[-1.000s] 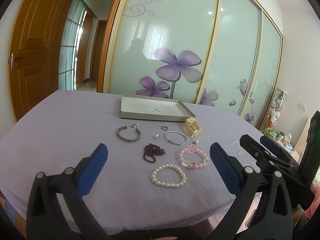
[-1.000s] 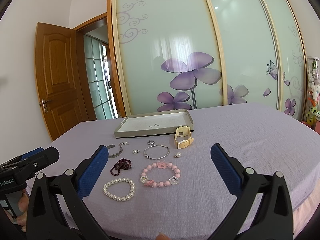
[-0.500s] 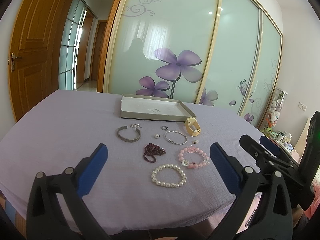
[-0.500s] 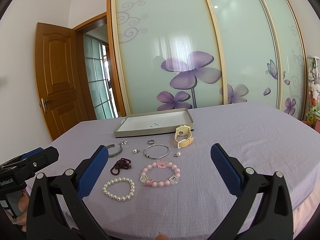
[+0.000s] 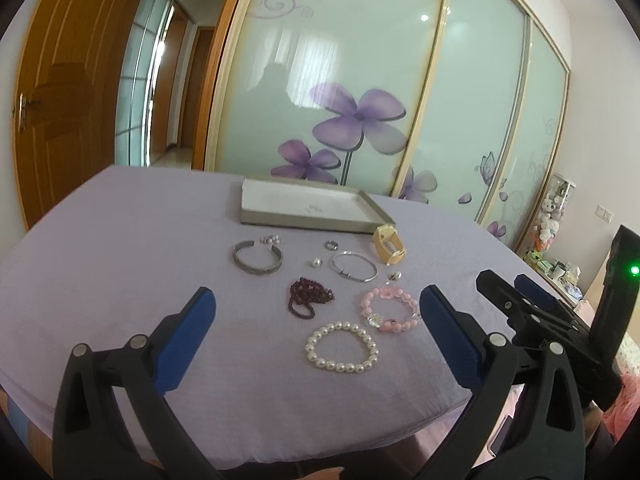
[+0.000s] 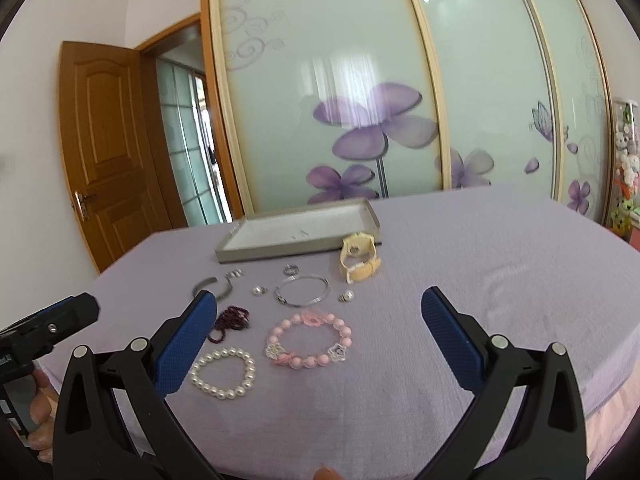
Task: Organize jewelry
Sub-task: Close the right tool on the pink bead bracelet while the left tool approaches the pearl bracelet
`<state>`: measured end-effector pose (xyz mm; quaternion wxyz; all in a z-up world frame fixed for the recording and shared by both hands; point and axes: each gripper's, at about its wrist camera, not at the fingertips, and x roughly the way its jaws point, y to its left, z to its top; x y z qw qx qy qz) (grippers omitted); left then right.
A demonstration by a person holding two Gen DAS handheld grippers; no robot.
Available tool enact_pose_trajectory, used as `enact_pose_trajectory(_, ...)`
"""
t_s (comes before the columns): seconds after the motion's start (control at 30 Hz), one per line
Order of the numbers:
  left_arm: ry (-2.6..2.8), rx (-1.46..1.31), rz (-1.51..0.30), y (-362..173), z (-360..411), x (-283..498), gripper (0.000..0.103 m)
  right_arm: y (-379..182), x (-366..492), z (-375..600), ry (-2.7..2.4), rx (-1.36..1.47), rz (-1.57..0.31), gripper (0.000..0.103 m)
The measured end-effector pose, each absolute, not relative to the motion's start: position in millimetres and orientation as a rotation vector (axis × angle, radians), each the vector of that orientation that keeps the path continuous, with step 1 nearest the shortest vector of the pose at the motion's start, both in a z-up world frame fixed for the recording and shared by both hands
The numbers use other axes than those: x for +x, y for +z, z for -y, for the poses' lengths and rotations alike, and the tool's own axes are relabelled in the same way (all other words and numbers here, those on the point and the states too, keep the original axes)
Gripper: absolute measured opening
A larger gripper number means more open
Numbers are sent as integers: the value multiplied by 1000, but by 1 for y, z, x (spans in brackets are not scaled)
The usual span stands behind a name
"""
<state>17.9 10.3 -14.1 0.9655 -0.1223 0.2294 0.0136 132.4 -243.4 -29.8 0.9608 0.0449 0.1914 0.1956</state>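
Note:
Jewelry lies on a lilac cloth: a white pearl bracelet (image 5: 341,347) (image 6: 223,373), a pink bead bracelet (image 5: 390,308) (image 6: 309,339), a dark red bead string (image 5: 309,301) (image 6: 230,322), a thin silver bangle (image 5: 354,266) (image 6: 302,290), a silver cuff (image 5: 258,258) (image 6: 213,285), a cream watch (image 5: 387,244) (image 6: 359,256), a ring (image 5: 331,245) and small earrings (image 5: 316,262). A grey tray (image 5: 308,224) (image 6: 280,251) stands behind them. My left gripper (image 5: 316,328) is open and empty, short of the pearls. My right gripper (image 6: 318,326) is open and empty, over the pink bracelet.
The bed's near edge (image 5: 280,440) lies just under both grippers. Sliding wardrobe doors with purple flowers (image 5: 356,120) stand behind the bed. A wooden door (image 6: 108,148) is open at the left. Soft toys (image 5: 548,216) sit on a shelf at the right.
The right wrist view has moved slightly forward and to the right, toward the jewelry. The left gripper has hardly moved. Both stay open.

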Motion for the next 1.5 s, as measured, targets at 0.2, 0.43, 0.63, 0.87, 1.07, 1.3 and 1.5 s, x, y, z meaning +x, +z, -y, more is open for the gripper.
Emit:
enact_pose_trajectory(0.2, 10, -288, -558, -32, -25, 37, 101, -50, 163, 241, 368, 103, -513, 99)
enact_pose_trajectory(0.43, -6, -268, -646, -51, -22, 55, 101, -74, 194, 226, 378, 37, -660, 61)
enact_pose_trajectory(0.63, -11, -279, -693, -61, -25, 65, 101, -88, 220, 212, 365, -16, -771, 49)
enact_pose_trajectory(0.87, -40, -288, -746, -71, -23, 75, 93, -94, 225, 198, 352, -95, -794, 38)
enact_pose_trajectory(1.07, -47, -264, -775, -76, -16, 81, 92, -95, 227, 192, 367, -123, -798, 24)
enact_pose_trajectory(1.3, -70, -225, -805, -79, -7, 90, 90, -92, 233, 199, 420, -61, -808, 13)
enact_pose_trajectory(1.5, -97, -202, -833, -83, -1, 103, 68, -88, 231, 204, 434, -37, -797, 13)
